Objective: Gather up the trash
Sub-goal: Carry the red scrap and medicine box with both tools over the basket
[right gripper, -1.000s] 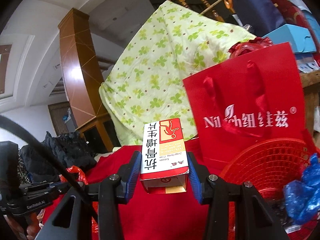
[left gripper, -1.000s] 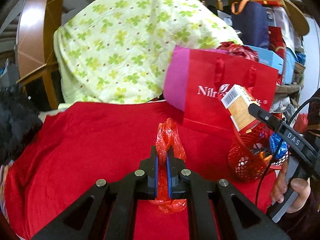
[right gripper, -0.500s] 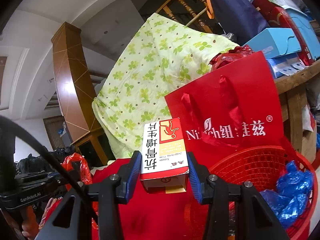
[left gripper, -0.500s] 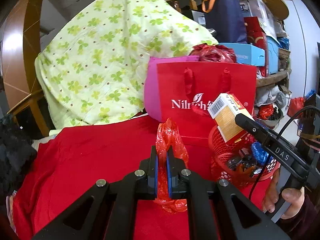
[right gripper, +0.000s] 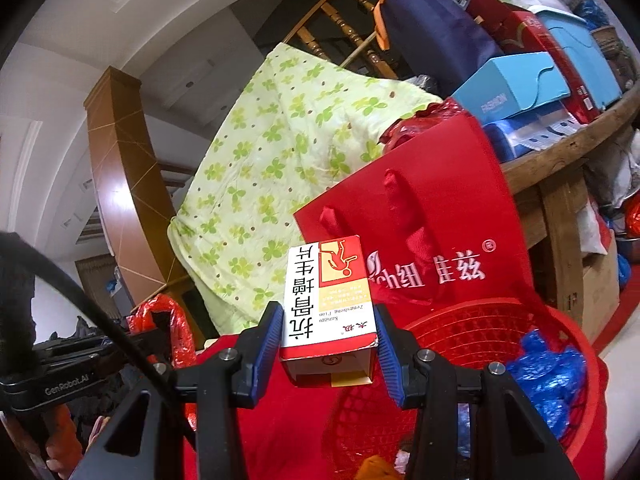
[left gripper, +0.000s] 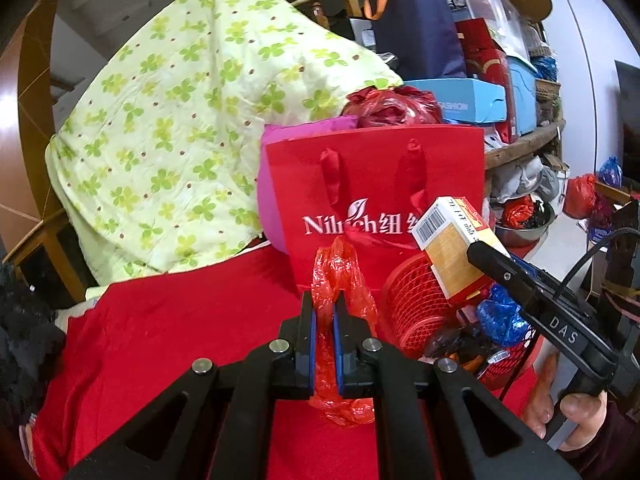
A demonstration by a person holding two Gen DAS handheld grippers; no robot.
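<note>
**Both claws loaded beside the red basket**

The biggest thing I see is the green clover-print quilt (left gripper: 192, 120), draped over the railing at the back. Below it spreads the red cloth (left gripper: 168, 336) covering the desk. On that cloth stands the red paper gift bag (left gripper: 372, 184) with white lettering, a magenta bag (left gripper: 272, 200) just behind its left edge and a crumpled red plastic bundle (left gripper: 392, 106) poking up behind its top. To the right, a wooden shelf carries a light blue box (right gripper: 516, 84) and a navy bag (right gripper: 432, 28).

In front of the gift bag sits the red mesh basket (right gripper: 472, 320), holding crumpled blue plastic (right gripper: 548, 364) and some dark and orange scraps I can't identify.

My right claw (right gripper: 328, 344) is pinching a white, red and yellow medicine carton (right gripper: 328, 300) by its two sides, held tilted just above the basket's left rim; in the left view the carton (left gripper: 452, 248) overlaps the basket from above.

My left claw (left gripper: 324, 340) is pressed almost together on a thin red plastic bag (left gripper: 340, 276), which sticks up past the fingertips and bunches out below them, over the red cloth just left of the basket.
</note>
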